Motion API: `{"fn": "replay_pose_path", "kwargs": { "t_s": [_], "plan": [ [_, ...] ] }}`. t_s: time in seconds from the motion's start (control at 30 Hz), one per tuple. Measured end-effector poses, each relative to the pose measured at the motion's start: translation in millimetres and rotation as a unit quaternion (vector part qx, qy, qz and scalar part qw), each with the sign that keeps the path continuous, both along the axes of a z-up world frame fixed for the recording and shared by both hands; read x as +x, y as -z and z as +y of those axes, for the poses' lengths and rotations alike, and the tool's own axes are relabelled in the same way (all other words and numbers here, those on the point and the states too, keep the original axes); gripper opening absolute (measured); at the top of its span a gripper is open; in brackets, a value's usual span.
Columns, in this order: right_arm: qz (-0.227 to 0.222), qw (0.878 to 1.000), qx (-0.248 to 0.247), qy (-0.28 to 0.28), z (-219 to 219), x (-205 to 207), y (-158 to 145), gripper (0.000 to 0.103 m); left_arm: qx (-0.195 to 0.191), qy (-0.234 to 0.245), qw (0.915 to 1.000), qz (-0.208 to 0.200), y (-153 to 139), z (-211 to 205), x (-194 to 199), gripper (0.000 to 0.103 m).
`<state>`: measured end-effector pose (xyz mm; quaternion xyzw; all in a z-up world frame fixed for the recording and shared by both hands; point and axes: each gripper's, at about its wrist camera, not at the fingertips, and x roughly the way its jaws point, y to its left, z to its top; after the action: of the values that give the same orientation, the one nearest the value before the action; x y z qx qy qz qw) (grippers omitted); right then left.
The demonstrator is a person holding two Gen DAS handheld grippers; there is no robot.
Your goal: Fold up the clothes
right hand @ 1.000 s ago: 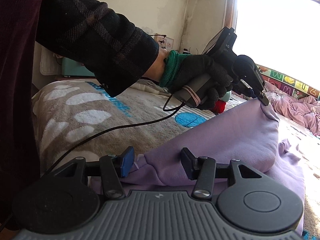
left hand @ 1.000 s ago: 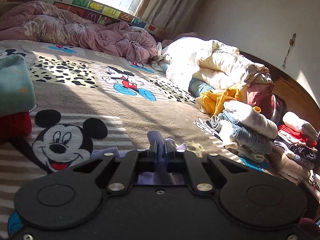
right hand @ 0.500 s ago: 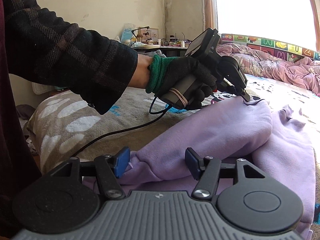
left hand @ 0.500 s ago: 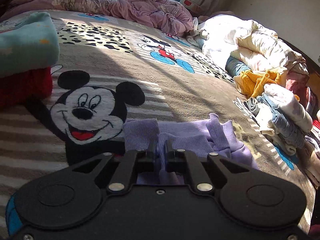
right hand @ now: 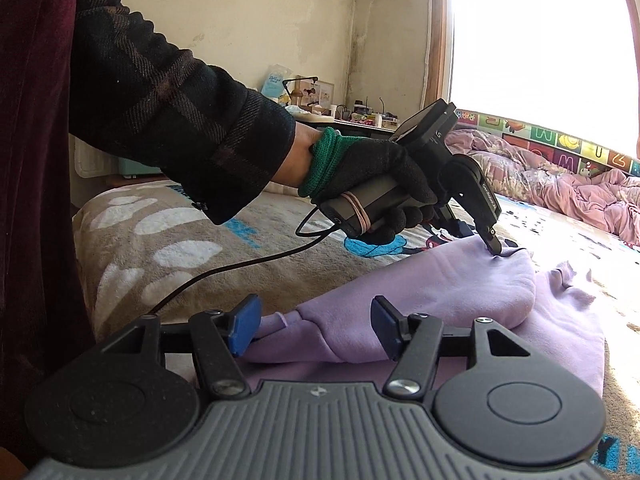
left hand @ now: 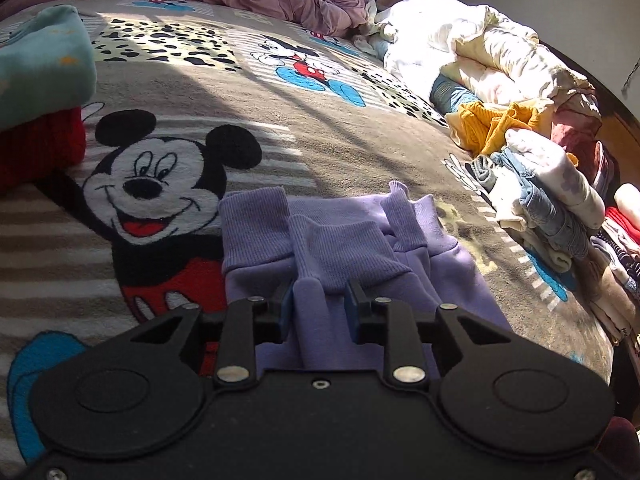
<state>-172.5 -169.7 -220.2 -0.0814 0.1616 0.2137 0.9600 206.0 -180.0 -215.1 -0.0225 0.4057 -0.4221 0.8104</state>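
The right gripper is being held with jaws wide apart, gripping nothing, just over the near folded edge of the lilac fleece sweatshirt lying on the cartoon-mouse patterned bed blanket. Further on, the left gripper is being held with jaws parted around a raised fold, the pads apparently not pinching it.

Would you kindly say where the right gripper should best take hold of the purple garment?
Probably the thick folded edge of the purple garment lying between the open right gripper fingers. Come in low and level from the near side: that fold bulges off the blanket, offering a graspable ridge.
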Motion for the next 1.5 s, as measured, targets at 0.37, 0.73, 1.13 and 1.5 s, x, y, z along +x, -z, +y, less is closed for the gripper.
{"fn": "replay_pose_path", "kwargs": {
  "t_s": [0.37, 0.73, 1.13, 1.5],
  "plan": [
    [0.02, 1.0, -0.002, 0.003, 0, 7, 5, 0.063, -0.022, -0.003, 0.9993, 0.03, 2, 0, 9, 0.012],
    [0.007, 1.0, -0.004, 0.018, -3, 13, 5, 0.062, -0.146, -0.032, 0.9876, -0.048, -13, 26, -1, 0.006],
    [0.045, 0.999, -0.001, 0.028, -8, 24, 14, 0.061, -0.049, -0.075, 0.9958, 0.021, 17, 7, 18, 0.02],
    [0.056, 0.993, 0.08, 0.063, -49, 18, -5, 0.061, 0.075, -0.043, 0.9962, -0.011, -52, 57, -40, 0.053]
  ]
}}
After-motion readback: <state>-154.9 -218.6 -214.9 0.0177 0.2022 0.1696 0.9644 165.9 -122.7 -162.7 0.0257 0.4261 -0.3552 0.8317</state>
